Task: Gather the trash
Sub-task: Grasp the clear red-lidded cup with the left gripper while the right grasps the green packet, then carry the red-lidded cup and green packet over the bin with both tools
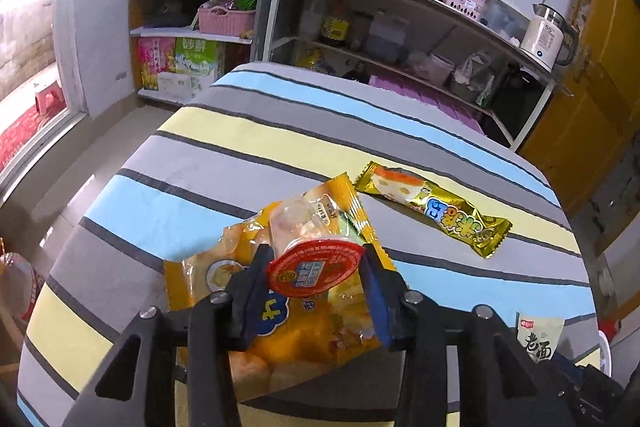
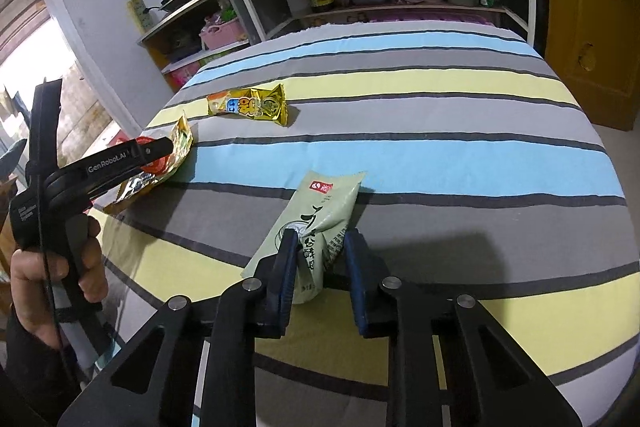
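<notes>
My left gripper point(image 1: 316, 259) is shut on a small clear plastic cup with a red foil lid point(image 1: 314, 265), held just above an orange snack bag point(image 1: 280, 287) on the striped table. A gold snack wrapper point(image 1: 434, 209) lies beyond it to the right. My right gripper point(image 2: 320, 247) is shut on a pale green noodle packet point(image 2: 320, 219), which is pinched and creased between the blue pads. The right wrist view also shows the left gripper point(image 2: 160, 151), the orange bag point(image 2: 176, 151) and the gold wrapper point(image 2: 248, 105). The green packet shows in the left wrist view point(image 1: 538, 339).
The round table has a striped cloth point(image 2: 440, 155) in grey, blue and yellow. Shelves point(image 1: 400, 39) with pots, a pan, bottles and a kettle stand behind it. An orange door point(image 2: 592, 27) is at the right. A hand point(image 2: 48, 267) holds the left gripper.
</notes>
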Motion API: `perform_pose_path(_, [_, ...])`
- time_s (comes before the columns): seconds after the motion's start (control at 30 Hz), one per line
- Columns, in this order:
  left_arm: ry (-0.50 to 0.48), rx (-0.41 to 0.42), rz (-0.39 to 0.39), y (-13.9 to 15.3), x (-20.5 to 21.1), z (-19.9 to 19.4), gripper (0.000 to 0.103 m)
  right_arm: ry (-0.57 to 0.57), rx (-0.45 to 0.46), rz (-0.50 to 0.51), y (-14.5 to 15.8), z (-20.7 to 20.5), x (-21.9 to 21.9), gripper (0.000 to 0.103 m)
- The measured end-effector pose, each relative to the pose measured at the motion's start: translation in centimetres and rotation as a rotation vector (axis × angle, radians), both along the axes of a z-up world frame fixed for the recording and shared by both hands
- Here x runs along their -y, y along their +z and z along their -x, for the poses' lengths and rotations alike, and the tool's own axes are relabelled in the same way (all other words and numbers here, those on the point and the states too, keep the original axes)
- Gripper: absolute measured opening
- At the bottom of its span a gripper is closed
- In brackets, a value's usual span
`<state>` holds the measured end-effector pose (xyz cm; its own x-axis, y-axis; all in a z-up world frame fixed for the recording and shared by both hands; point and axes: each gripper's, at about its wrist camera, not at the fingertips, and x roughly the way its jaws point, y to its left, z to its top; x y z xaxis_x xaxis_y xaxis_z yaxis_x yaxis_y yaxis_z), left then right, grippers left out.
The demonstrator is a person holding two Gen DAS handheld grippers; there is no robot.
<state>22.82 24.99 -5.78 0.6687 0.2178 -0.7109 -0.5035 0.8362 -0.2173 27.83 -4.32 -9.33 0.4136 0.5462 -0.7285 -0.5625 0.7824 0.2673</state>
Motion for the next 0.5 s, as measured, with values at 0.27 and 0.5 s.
perform_pose_path(0.27, [-0.066, 0.061, -0.014, 1.9, 2.0, 2.4, 0.043, -0.007, 0.026, -0.027, 0.7, 0.9, 1.0, 0.024])
perform_pose_path(0.5, [-0.163, 0.123, -0.017, 4.3, 5.8, 5.6, 0.043, -0.028, 0.059, -0.056, 2.0, 2.6, 3.3, 0.024])
